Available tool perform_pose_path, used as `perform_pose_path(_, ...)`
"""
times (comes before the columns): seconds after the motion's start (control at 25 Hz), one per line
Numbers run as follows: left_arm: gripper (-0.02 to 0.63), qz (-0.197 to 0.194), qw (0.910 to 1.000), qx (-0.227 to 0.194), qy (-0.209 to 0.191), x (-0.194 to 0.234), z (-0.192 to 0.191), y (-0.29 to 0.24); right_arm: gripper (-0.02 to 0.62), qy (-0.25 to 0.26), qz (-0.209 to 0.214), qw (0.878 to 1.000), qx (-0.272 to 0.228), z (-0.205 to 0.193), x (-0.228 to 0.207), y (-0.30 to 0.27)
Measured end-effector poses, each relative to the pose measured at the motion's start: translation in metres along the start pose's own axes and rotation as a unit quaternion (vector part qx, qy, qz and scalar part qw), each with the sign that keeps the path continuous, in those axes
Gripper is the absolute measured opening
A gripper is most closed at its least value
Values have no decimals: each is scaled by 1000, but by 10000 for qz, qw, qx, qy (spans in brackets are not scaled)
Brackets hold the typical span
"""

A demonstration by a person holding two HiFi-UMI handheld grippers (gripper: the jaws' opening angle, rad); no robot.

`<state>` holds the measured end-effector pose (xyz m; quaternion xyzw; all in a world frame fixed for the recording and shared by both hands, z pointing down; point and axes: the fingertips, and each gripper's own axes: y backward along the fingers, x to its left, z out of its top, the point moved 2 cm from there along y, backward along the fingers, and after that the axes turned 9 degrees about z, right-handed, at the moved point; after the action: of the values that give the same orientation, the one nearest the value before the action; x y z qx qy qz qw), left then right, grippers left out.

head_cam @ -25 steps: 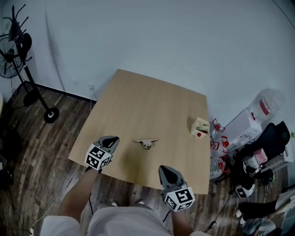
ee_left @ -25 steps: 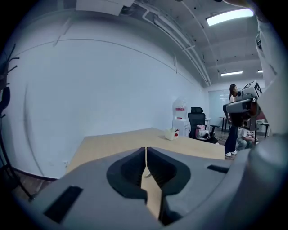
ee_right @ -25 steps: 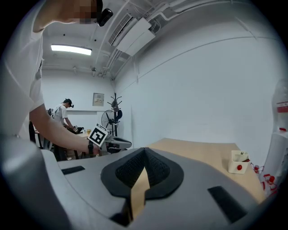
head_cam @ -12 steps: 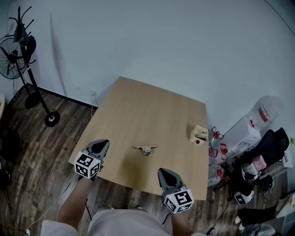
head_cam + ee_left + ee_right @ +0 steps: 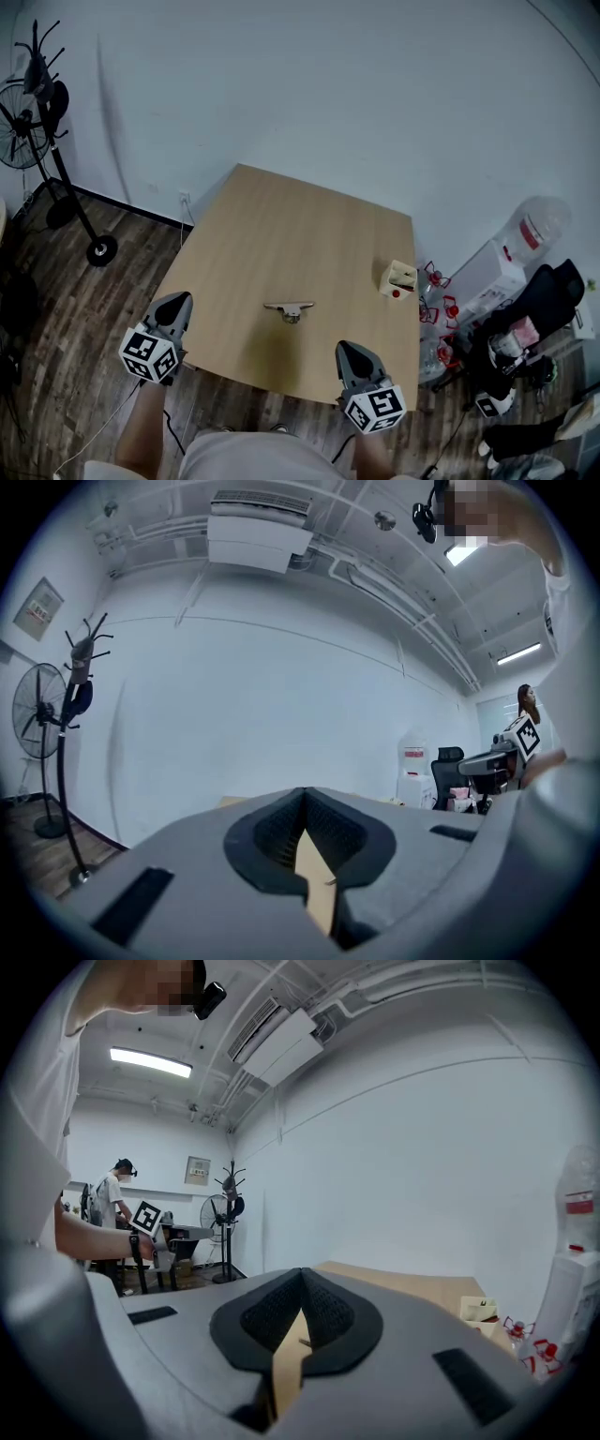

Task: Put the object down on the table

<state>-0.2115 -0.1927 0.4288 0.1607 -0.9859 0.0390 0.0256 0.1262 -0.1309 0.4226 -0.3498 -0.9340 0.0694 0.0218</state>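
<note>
resting on the worktop, the small metal object sits a little toward 6 o'clock from the middle, a thin flat bar over a short stub, with neither tool touching it. the left hand-held gripper hangs by the worktop's near left corner, at about 8 o'clock from the object and well apart from it; its jaws are drawn together with nothing between them, only a sliver of wood showing through the slit in the left gripper view. the right hand-held gripper hovers at the near edge, at about 5 o'clock from the object, and its jaws are likewise pressed together and empty. a small cream box with a red spot stands near the worktop's 3 o'clock edge. a standing fan is on the wooden floor off toward 10 o'clock.
</note>
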Motion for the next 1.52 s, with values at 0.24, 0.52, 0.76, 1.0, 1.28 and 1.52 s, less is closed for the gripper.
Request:
perform_pose_path(0.24,6,178,9992,-337,-83,9,20,33,-2,0,-342,9994,-71,7,-19,16)
perform_pose_path(0.52,6,800,9951,-589,-25,30,28,76,-2,78,-651,9978,-48,10,-38,37)
perform_pose_path(0.76,6,986,9938,-510,47,36,22,106,-2,102,-875,9961,-10,11,-46,49)
perform_pose_path(1.0,6,1156,9924,-428,-47,29,17,131,-2,117,-950,9954,66,10,-45,55)
perform_pose_path(1.28,6,1129,9928,-401,21,17,22,141,-2,93,-1076,9941,73,17,-41,66)
perform_pose_path(1.52,6,907,9941,-577,-159,11,38,129,-2,19,-1031,9947,-36,17,-28,64)
